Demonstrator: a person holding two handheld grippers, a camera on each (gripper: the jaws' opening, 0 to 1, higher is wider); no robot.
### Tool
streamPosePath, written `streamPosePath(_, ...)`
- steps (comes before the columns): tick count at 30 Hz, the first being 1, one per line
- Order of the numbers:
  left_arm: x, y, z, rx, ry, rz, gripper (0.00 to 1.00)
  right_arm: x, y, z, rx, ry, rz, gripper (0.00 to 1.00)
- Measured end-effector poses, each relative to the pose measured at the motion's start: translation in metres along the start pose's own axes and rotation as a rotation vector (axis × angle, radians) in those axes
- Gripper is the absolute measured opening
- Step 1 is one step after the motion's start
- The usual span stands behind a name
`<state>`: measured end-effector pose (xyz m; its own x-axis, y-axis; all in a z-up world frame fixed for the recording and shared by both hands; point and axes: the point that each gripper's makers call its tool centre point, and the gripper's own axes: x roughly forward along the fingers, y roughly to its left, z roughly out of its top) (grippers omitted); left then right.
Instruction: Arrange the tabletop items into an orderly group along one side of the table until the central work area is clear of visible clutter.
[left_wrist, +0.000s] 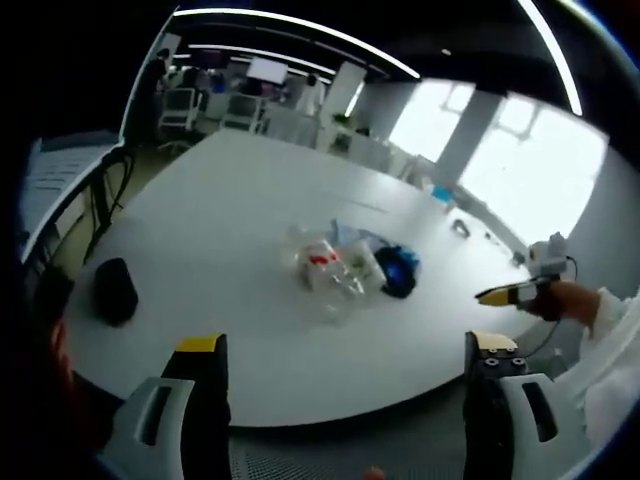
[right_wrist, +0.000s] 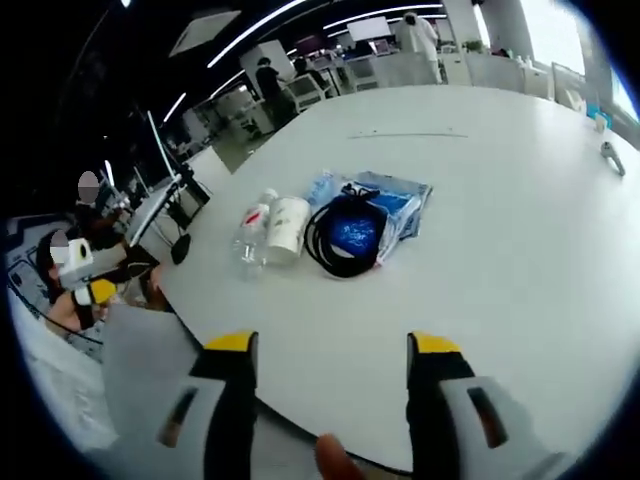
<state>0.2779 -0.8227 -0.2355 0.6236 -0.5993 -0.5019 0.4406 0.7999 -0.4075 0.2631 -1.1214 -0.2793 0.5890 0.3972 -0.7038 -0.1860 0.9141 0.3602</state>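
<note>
Lying clustered on round white table (right_wrist: 520, 240): clear plastic bottle (right_wrist: 252, 228), white paper cup (right_wrist: 286, 228), coiled black cable (right_wrist: 345, 232), blue plastic packet (right_wrist: 405, 205). Left gripper (left_wrist: 347, 352), right gripper (right_wrist: 327, 345): jaws spread, empty.

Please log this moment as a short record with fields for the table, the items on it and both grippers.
table: large white table, mostly bare
cluster: plastic bottle, white cup lying on its side, black cable coiled, blue bag, all close together near the middle
other item: black pouch apart, near one table edge
left hand-held gripper: open, empty, off the table edge
right hand-held gripper: open, empty, over the near table edge
task state: cluster not yet moved to a side
</note>
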Motion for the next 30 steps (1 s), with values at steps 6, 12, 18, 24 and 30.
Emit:
streamPosePath(6,-0.002,-0.004,0.003,0.007,-0.013,0.000,0.95,0.011,0.011,0.007,-0.025,0.005,0.031,0.58)
streamPosePath(12,-0.005,-0.003,0.007,0.031,-0.046,0.025,0.92,0.018,0.022,0.018,-0.049,-0.004,0.073,0.58)
streamPosePath(18,-0.005,-0.007,0.005,0.026,-0.044,0.013,0.93,0.025,0.030,0.032,-0.068,-0.021,0.101,0.58)
streamPosePath(24,-0.003,-0.009,0.005,0.030,-0.050,0.019,0.91,0.033,0.042,0.042,-0.087,-0.021,0.137,0.58)
streamPosePath(30,0.000,-0.017,0.007,0.035,-0.061,0.008,0.91,0.044,0.052,0.053,-0.125,-0.006,0.162,0.57)
